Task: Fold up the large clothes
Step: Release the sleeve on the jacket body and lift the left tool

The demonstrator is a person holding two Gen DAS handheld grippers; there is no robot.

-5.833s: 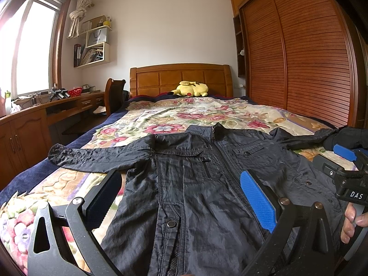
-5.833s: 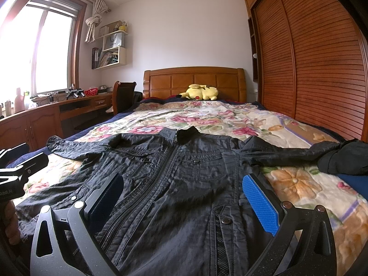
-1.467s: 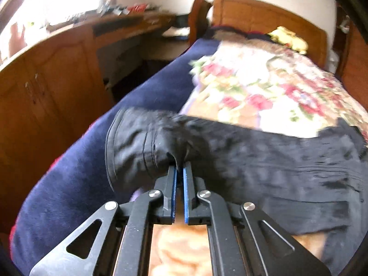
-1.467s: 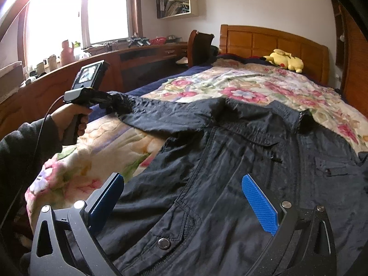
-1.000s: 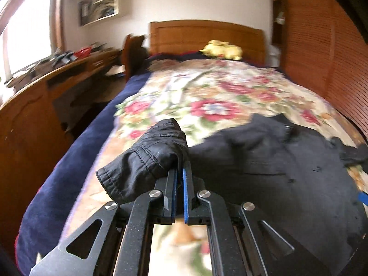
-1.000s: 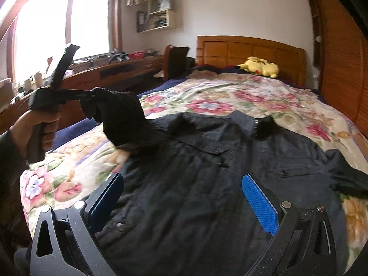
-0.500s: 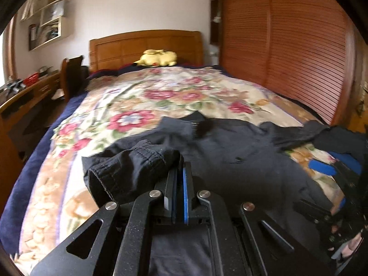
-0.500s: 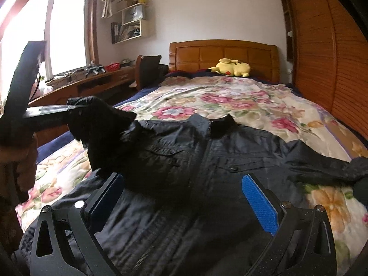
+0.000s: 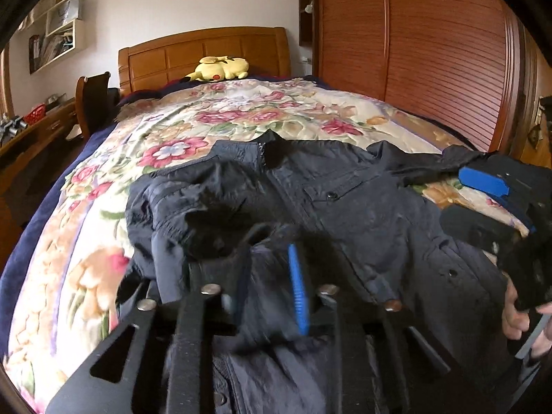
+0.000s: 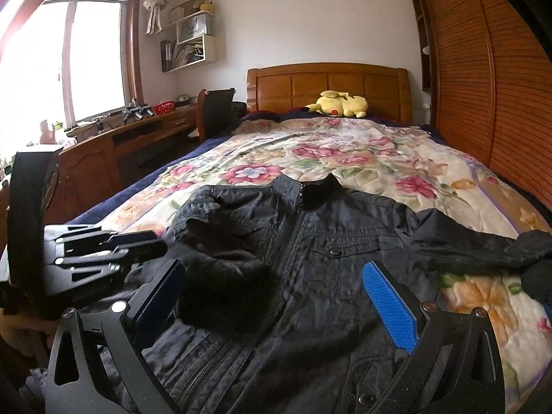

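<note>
Opening over the black jacket (image 10: pixel 345 276) on the bed (image 10: pixel 345 151), left claw (image 9: pixel 267 276) releases folded sleeve (image 10: pixel 220 276); right claw (image 10: pixel 276 296) gapes wide, empty.

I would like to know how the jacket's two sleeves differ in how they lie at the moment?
The left sleeve is folded inward and lies bunched on the jacket's chest; the right sleeve stretches out sideways. The left sleeve rests on the garment itself, while the right sleeve lies across the floral bedspread. Both are the same black fabric, and neither is held.
</note>
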